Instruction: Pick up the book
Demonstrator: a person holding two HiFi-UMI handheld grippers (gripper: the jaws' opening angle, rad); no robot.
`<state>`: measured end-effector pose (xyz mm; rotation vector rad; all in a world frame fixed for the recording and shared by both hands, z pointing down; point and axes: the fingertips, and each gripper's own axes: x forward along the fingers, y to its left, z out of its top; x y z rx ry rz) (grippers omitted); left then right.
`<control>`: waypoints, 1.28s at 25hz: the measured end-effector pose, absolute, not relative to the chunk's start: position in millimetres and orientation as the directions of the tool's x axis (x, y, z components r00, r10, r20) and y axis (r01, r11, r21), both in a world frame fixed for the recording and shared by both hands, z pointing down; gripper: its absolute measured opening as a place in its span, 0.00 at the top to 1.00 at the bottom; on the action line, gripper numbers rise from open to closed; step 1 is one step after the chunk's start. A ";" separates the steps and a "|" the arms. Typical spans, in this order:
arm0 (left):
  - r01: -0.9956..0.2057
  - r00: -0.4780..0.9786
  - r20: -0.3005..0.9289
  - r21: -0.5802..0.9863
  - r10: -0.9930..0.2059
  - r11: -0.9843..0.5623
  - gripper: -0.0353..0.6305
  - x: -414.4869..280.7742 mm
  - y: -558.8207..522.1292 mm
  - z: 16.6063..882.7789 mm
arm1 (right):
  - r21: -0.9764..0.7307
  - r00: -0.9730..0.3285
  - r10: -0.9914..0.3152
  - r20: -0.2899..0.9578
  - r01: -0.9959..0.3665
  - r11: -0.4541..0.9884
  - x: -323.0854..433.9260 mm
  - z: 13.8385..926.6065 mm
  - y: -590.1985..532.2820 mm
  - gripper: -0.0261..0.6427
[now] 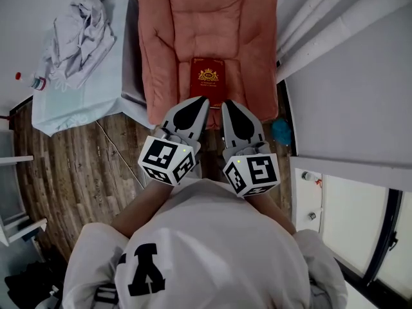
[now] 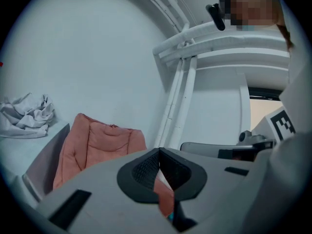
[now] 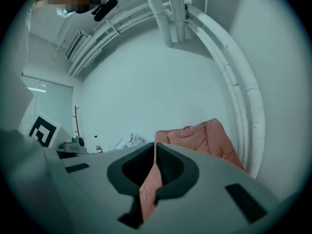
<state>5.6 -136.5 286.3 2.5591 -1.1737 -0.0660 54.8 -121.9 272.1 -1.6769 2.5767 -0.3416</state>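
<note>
Approach step, I'd say: left gripper (image 1: 203, 100) and right gripper (image 1: 226, 104) both clenched empty at six o'clock of the dark red gold-crested hardback book (image 1: 208, 77) lying on the salmon-pink padded armchair (image 1: 168, 37), so next the jaws must open

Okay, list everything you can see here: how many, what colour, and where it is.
book: one, dark red with gold print, lying on the armchair seat
armchair: one, salmon pink, padded, by the wall
table: one, pale, left of the armchair
cloth: one, white, crumpled on the table
bottle: one, clear with a red cap, by the table's left edge
small object: one, teal, right of the armchair; unclear what it is
pipes: several, white, upper right
floor: brown wood
left gripper: grey, shut, empty, pointing at the book
right gripper: grey, shut, empty, beside the left
shirt: white, the person's
</note>
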 end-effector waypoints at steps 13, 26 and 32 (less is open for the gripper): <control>-0.693 0.706 0.108 0.305 -0.700 -0.653 0.94 -9.8 -255.5 281.3 | -0.224 -0.342 -0.936 0.081 -0.921 0.317 39.4 265.4 -240.8 0.91; -0.696 0.706 0.159 0.334 -0.690 -0.635 0.94 -10.2 -281.2 302.1 | -0.233 -0.352 -0.927 0.129 -0.920 0.316 38.2 283.7 -266.8 0.91; -0.717 0.685 0.183 0.341 -0.705 -0.608 0.93 -9.1 -287.3 310.6 | -0.245 -0.358 -0.919 0.166 -0.918 0.313 51.8 297.8 -278.8 0.91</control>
